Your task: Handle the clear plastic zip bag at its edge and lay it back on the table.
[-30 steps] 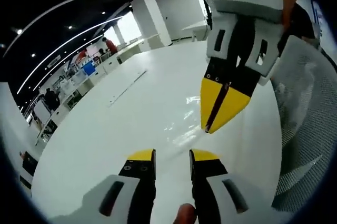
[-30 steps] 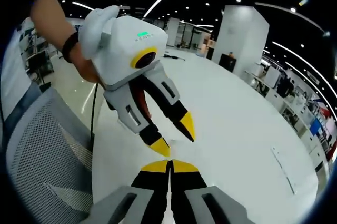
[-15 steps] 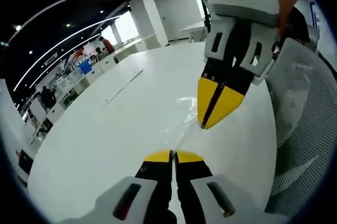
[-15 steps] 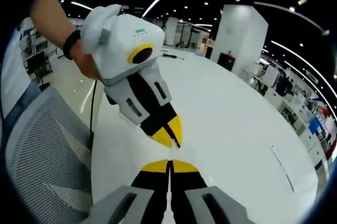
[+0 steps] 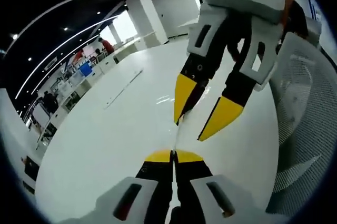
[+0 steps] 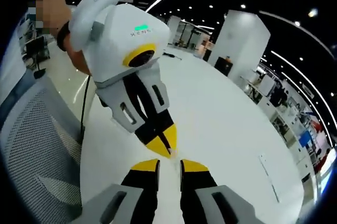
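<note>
Left gripper (image 5: 174,154): my jaws stood pressed together, yellow tips meeting with no gap, in the left gripper view.
Left gripper's load: a thin glossy edge came out from between those tips; I took it for the clear plastic zip bag (image 5: 177,132), pinched at its edge.
Right gripper (image 6: 169,164): my jaws stood spread apart with bare white surface between the tips, gripping nothing.
Relation of the tools: in the left gripper view, the right gripper came down from the upper right, its nearer yellow tip just above the bag's edge and close to my left tips. In the right gripper view, the left gripper pointed down from the upper left, its joined tips just ahead of my spread jaws.
Bag position: low over the table (image 5: 100,145) between the two tools. The film was nearly invisible against the white top, and I could not tell how much of it lay flat.
Table: white, glossy, broad.
Surroundings: a grey mesh chair (image 6: 37,145) stood beside the table edge, and a dark cable (image 6: 84,109) hung between chair and table.
Person: a wrist with a dark band (image 6: 64,35) showed behind the left gripper.
</note>
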### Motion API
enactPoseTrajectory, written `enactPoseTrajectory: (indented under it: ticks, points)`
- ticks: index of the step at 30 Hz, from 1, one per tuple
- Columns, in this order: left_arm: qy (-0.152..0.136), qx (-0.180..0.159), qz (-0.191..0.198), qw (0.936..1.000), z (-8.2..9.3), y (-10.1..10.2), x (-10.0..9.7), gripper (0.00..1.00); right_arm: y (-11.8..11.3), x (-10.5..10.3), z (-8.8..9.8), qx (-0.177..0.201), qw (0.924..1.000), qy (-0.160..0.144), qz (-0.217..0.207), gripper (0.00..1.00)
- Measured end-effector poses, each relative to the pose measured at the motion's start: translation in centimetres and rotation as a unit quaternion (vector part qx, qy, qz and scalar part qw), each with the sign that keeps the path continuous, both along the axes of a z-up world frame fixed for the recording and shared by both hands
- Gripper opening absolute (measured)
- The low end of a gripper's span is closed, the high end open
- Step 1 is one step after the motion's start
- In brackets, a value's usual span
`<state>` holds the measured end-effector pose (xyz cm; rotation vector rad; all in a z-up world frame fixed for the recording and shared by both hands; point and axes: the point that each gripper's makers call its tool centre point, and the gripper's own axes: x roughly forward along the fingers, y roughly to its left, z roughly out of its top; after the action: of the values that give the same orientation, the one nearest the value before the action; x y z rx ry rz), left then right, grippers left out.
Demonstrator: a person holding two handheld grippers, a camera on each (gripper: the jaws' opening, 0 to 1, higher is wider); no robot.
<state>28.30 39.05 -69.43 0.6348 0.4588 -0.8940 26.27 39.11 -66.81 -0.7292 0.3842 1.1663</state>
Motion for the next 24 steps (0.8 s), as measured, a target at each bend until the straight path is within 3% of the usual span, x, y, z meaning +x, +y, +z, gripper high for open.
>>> enactPoseTrajectory:
  ticks: [4, 7, 13, 14, 24]
  points:
    - [-0.002, 0.013, -0.011, 0.9999, -0.4, -0.1, -0.4, 0.0, 0.6, 0.1, -0.1, -0.02, 0.9995, -0.013, 0.021, 0.11]
    - [-0.002, 0.016, -0.013, 0.9998, -0.5, -0.2, -0.5, 0.0, 0.8, -0.4, -0.8, -0.055, 0.9968, -0.026, 0.052, 0.09]
    - [-0.005, 0.025, -0.02, 0.9995, -0.6, -0.2, -1.0, 0.0, 1.5, -1.0, -1.1, -0.076, 0.9933, -0.046, 0.073, 0.0]
    - [-0.006, 0.029, -0.022, 0.9993, -0.6, -0.1, -1.2, 0.0, 1.4, -1.0, -1.1, -0.099, 0.9891, -0.068, 0.085, 0.0]
    - [-0.01, 0.039, -0.029, 0.9988, -0.5, -0.3, -1.4, 0.0, 1.1, -1.1, -1.8, -0.123, 0.9857, -0.062, 0.097, 0.0]
